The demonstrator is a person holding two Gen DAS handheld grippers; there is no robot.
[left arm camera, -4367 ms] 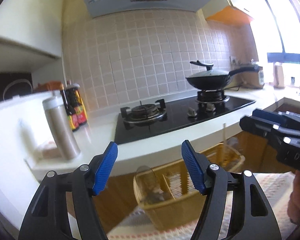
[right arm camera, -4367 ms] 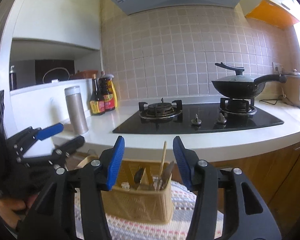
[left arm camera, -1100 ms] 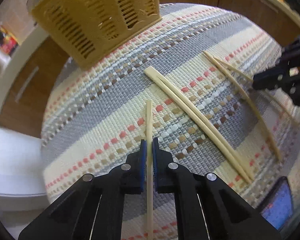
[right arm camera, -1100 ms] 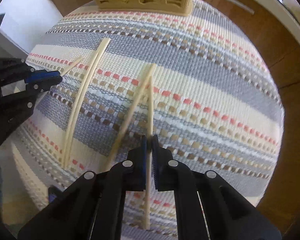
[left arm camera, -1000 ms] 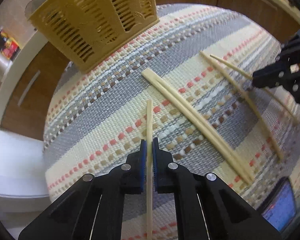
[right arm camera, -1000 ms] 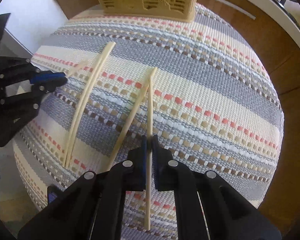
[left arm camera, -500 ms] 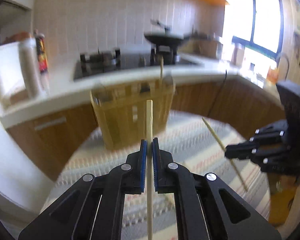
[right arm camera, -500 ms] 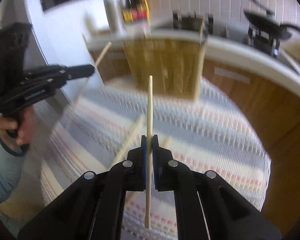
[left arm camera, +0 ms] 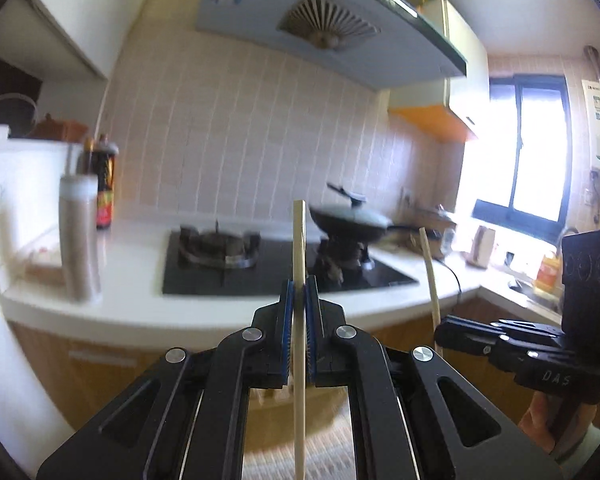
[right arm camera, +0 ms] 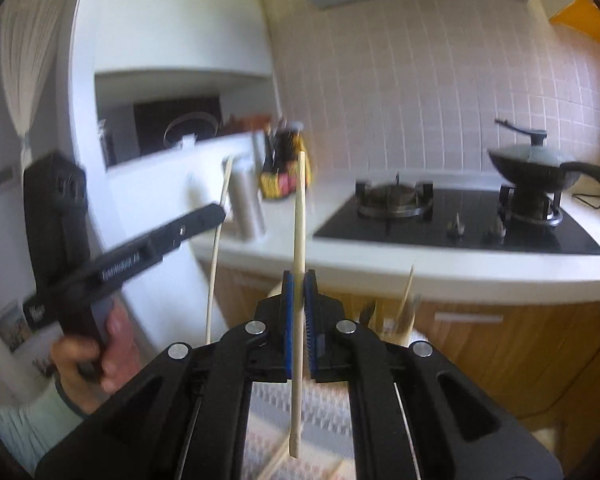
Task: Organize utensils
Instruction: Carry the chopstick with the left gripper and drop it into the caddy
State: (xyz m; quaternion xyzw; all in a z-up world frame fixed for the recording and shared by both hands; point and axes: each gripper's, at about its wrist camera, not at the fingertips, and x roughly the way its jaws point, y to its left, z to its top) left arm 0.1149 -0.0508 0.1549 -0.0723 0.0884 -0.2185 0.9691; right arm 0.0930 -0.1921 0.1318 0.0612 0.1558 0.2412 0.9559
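My left gripper (left arm camera: pixel 299 292) is shut on a pale wooden chopstick (left arm camera: pixel 299 240) and holds it upright, high above the striped mat (left arm camera: pixel 332 448). My right gripper (right arm camera: pixel 299 284) is shut on a second chopstick (right arm camera: pixel 299 216), also upright. Each gripper shows in the other view: the right one (left arm camera: pixel 440 334) with its chopstick (left arm camera: pixel 428 268) at right, the left one (right arm camera: pixel 220 214) with its chopstick (right arm camera: pixel 216 256) at left. The yellow utensil basket (right arm camera: pixel 396 320) peeks out behind my right gripper, with utensils standing in it.
A white counter (left arm camera: pixel 148 304) holds a black gas hob (left arm camera: pixel 236 264), a lidded wok (left arm camera: pixel 352 224), a steel flask (left arm camera: pixel 78 240) and sauce bottles (left arm camera: pixel 104 184). Wooden cabinet fronts (right arm camera: pixel 520 352) lie below. More chopsticks (right arm camera: pixel 276 464) lie on the mat (right arm camera: pixel 324 412).
Both grippers have lifted their chopsticks off the mat and tilted up from looking down at the mat to looking level at the counter and stove. The basket has dropped low in view.
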